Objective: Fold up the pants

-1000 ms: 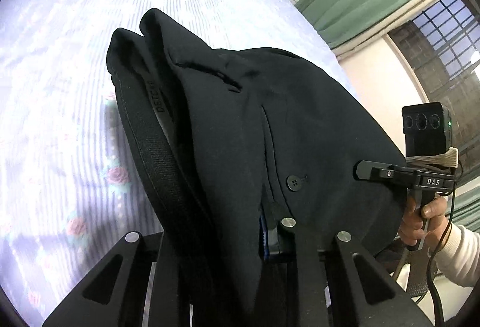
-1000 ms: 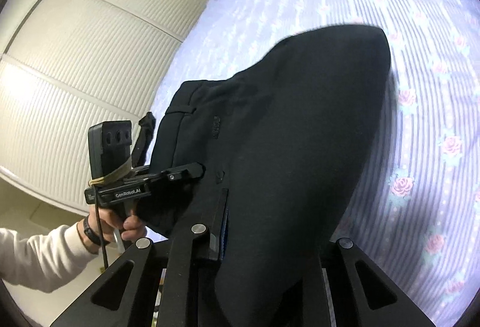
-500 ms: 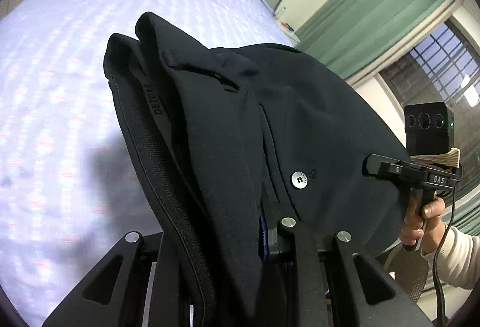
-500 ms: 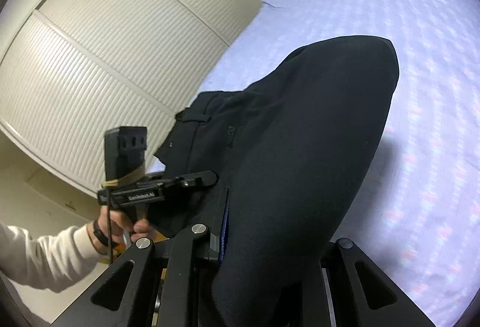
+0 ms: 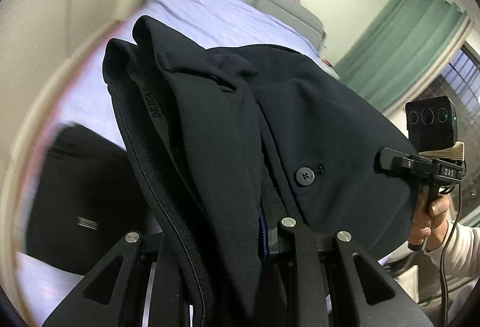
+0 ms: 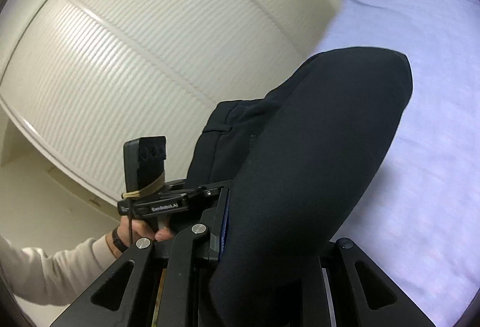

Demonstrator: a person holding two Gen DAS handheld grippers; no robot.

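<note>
One pair of pants [image 5: 315, 123], lifted off the bed [image 5: 216, 18], folding unfinished.
Left hand-held gripper [image 5: 270, 234] and right hand-held gripper [image 6: 228, 225] are clamping the waistband; laying down at 12 o'clock is remaining.

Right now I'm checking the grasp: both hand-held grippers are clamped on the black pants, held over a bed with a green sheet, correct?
Not quite. The sheet is pale lavender, as the right wrist view shows; only the curtain is green. Both the left hand-held gripper and the right hand-held gripper do clamp the black pants.
</note>
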